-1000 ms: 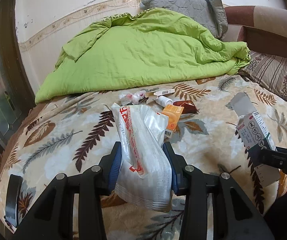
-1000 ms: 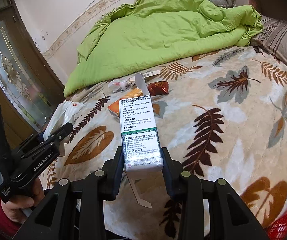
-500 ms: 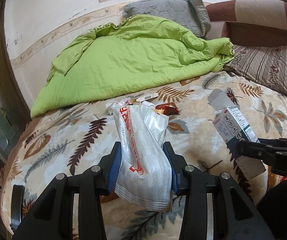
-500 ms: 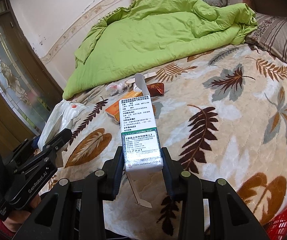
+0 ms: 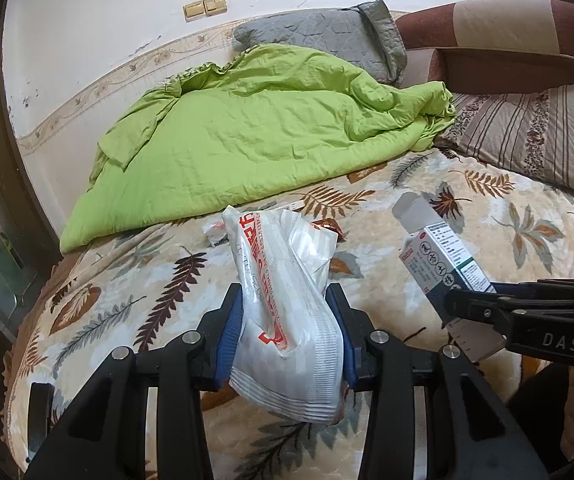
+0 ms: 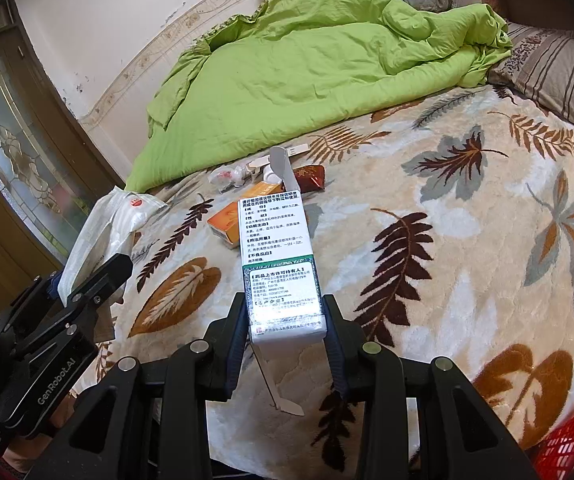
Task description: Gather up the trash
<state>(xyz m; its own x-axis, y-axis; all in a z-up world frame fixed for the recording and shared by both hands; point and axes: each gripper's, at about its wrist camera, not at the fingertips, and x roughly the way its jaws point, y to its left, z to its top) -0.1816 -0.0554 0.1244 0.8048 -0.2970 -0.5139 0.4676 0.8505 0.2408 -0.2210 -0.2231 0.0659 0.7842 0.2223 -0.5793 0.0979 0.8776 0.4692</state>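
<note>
Both grippers have pulled back from the bed; the left gripper (image 5: 287, 320) fingers clamp the plastic bag (image 5: 287, 304), the right gripper (image 6: 285, 320) the medicine box (image 6: 277, 256). Red basket (image 6: 567, 444) at five o'clock, so dropping comes next, probably.

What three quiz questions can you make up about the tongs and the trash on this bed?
1. True or false: the left tongs are shut on a white bag.
2. What do the right tongs hold? A) a box B) a cup C) a sock
3. Fill the gap: the orange packet lies on the ____, held by no tongs.

Key:
1. True.
2. A. It is a white box with printed text, its top flap open.
3. Bed. The packet lies beside a red wrapper and other small scraps.
</note>
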